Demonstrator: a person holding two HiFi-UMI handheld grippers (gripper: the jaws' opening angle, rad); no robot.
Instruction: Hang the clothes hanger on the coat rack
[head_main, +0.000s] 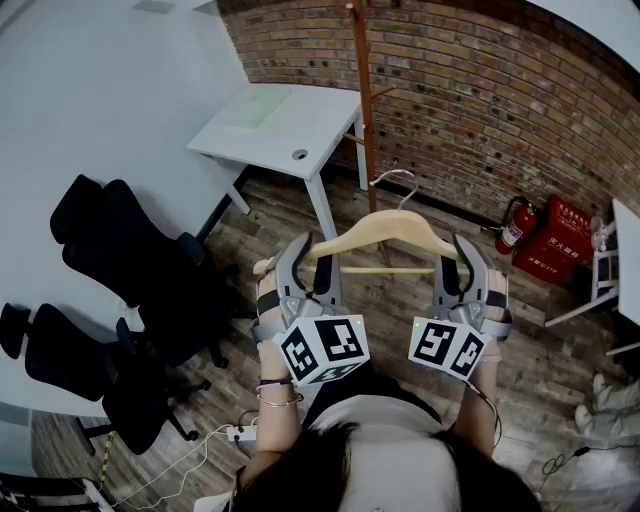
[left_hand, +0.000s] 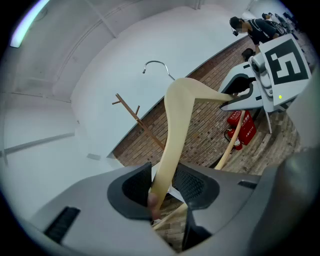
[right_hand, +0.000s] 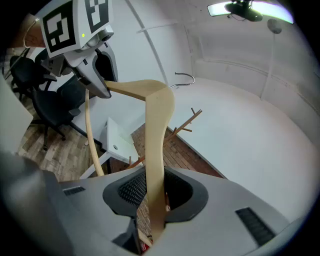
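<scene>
At the bottom edge of the head view sits the person's dark hair (head_main: 330, 470). Just above it are two marker cubes (head_main: 322, 348), white with black squares, flat-faced and sharp-cornered. The grey, matte plastic left gripper (head_main: 312, 262) and right gripper (head_main: 455, 262) reach up from them into the middle of the frame.

Each gripper clamps one end of the clothes hanger (head_main: 385, 232). In the left gripper view the ribbed black pads of the left gripper (left_hand: 162, 185) stand a narrow slot apart, with the hanger's arm (left_hand: 175, 140) pinched between them. In the right gripper view the right gripper (right_hand: 152, 192) closes the same way on the other arm (right_hand: 155, 150).

The hanger is smooth pale wood, a shallow arch with a thin straight crossbar below. Its curved steel hook (head_main: 395, 185) rises at the centre. It hangs in the air at frame centre, level between the two grippers and apart from the coat rack.

Below lies a wood floor (head_main: 400, 330) of grey-brown, grainy planks. Black mesh office chairs (head_main: 120, 260) crowd the left side. Further up stands a white desk (head_main: 280, 125), flat-topped with a round cable hole. Beside it the coat rack (head_main: 362, 100), a slim reddish wooden pole with angled pegs, runs to the top edge. A rough red-brown brick wall (head_main: 480, 90) closes the room behind. A red fire extinguisher (head_main: 513, 225) and a red box (head_main: 553, 240) sit at its foot on the right.
</scene>
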